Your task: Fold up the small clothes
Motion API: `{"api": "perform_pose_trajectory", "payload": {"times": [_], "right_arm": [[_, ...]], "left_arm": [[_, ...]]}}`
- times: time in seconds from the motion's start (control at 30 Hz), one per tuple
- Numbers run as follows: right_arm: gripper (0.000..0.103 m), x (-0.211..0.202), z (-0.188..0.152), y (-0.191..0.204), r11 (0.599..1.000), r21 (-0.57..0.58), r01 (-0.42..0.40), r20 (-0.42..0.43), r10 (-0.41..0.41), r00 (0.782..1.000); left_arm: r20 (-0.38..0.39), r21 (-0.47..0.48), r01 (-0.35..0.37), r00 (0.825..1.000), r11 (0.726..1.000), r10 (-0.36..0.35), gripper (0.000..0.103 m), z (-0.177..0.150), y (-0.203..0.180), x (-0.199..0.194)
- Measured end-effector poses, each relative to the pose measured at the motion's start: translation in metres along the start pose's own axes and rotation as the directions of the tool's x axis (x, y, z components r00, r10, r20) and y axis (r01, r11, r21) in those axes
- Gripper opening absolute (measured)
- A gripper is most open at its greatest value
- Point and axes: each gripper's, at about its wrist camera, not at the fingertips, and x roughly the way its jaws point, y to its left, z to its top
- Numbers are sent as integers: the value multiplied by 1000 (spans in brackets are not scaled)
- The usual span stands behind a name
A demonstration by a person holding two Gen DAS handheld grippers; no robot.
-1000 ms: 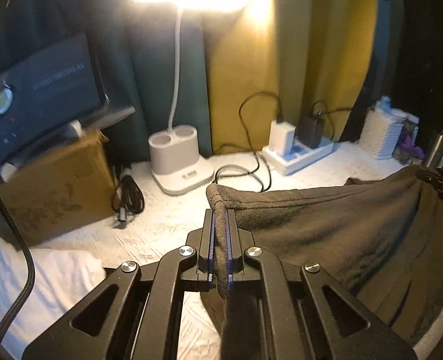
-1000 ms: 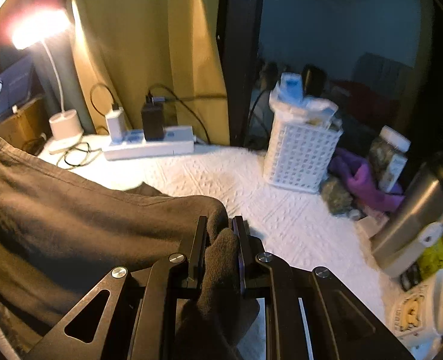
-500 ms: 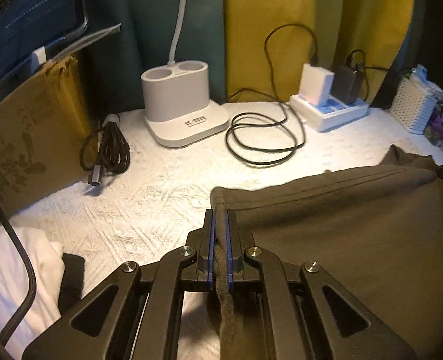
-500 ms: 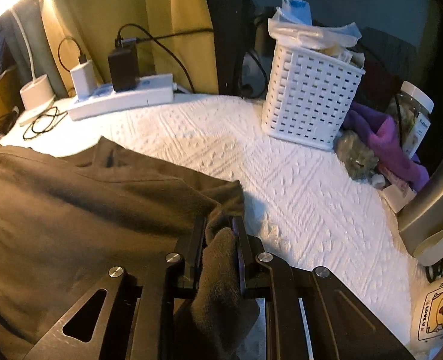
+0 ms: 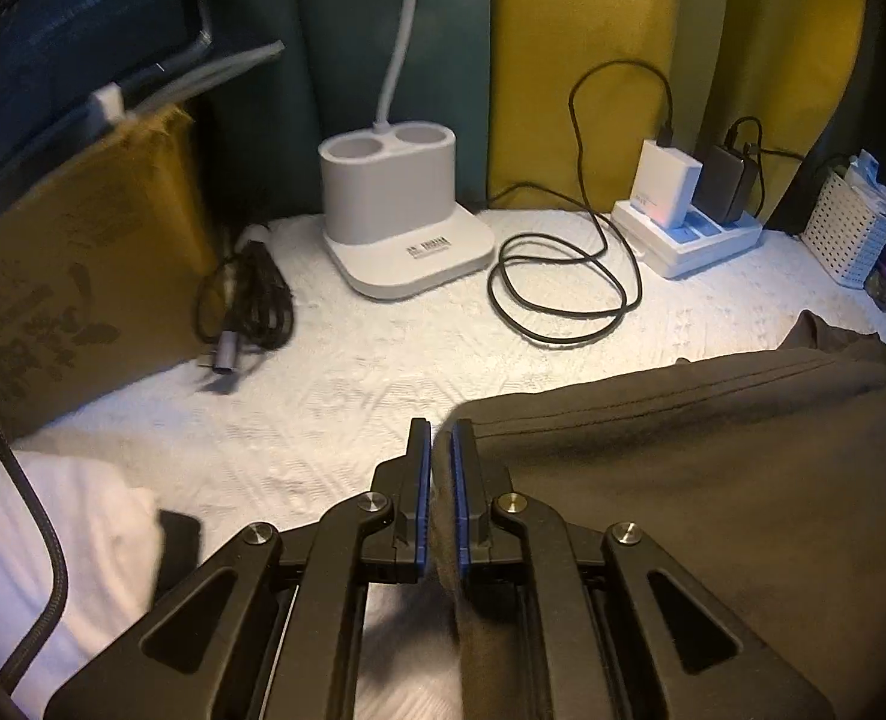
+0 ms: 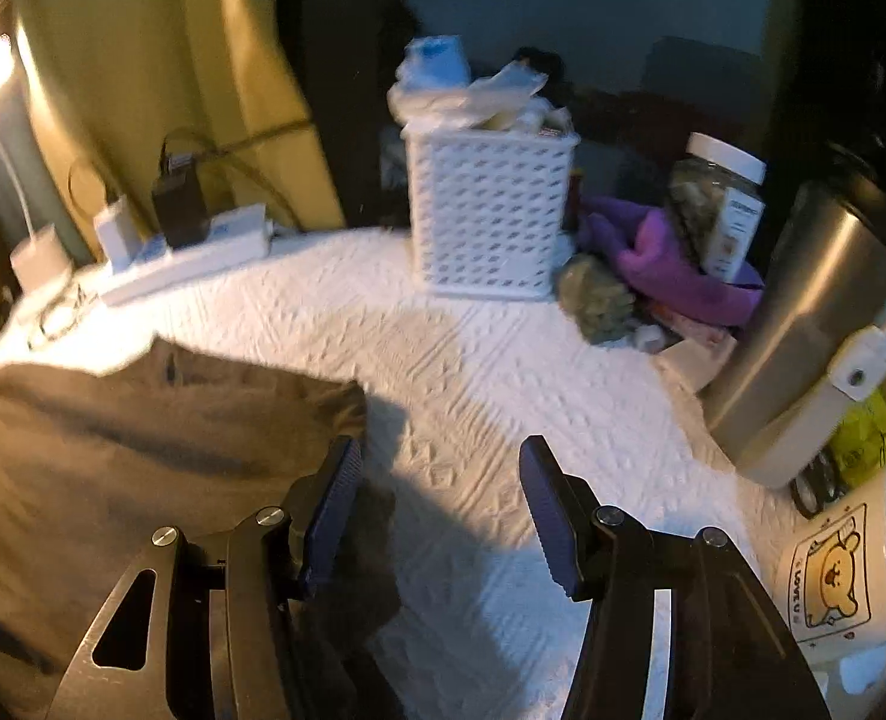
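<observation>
Home bedroom corner, white quilted bedspread [image 5: 383, 360], curtains [image 5: 563, 60], power strip [image 5: 692, 243], laundry-style basket [image 6: 491, 210]

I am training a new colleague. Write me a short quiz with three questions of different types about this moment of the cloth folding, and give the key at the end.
1. True or false: the left gripper is shut on an edge of the brown garment.
2. Multiple choice: what lies between the pads of the right gripper? A) a fold of the brown garment B) only the white table cover below C) the black cable
3. Fill in: the white basket stands next to a heap of ______ cloth.

Key: 1 true. 2 B; the jaws are opening and the garment lies beside the left pad. 3 purple.
</observation>
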Motion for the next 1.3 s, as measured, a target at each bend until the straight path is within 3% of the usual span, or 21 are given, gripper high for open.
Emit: {"api": "perform_pose_trajectory", "payload": {"times": [0.1,0.2,0.33,0.43,0.5,0.63,0.73,0.93,0.97,1.0,1.3], "right_arm": [[57,3,0,-13,999,34,13,2,-13,1000],[57,17,-6,-21,997,70,-25,-52,29,998],[57,24,-17,2,996,8,-87,-89,87,992],[57,23,-25,22,994,-17,-108,-101,106,989],[57,20,-27,29,992,-21,-121,-102,118,988],[57,20,-32,42,988,-30,-151,-119,147,982],[35,21,-33,48,981,-22,-195,-121,191,974],[29,14,-24,58,986,-81,-147,-89,140,986],[23,14,-22,61,984,-101,-147,-89,138,986],[8,15,-21,62,982,-114,-150,-94,140,986],[6,0,11,41,988,-155,-10,5,10,1000]], "left_arm": [[0,-5,9,1000,1000,-9,6,-3,1,-11],[-26,-7,17,1000,1000,-17,6,-10,-1,-16],[-49,-5,23,999,1000,-23,7,-25,-6,-25],[-59,5,36,998,999,-35,17,-37,-13,-33],[-57,12,52,997,999,-51,30,-44,-16,-40],[-53,8,72,996,997,-72,32,-54,-20,-51],[-60,-7,75,995,997,-75,32,-60,-18,-53],[-71,-5,76,995,997,-76,32,-64,-18,-51],[-71,-2,79,994,997,-79,32,-63,-18,-50],[-69,-1,81,994,997,-81,32,-63,-19,-49],[-72,6,86,994,996,-85,32,-61,-20,-44]]}}
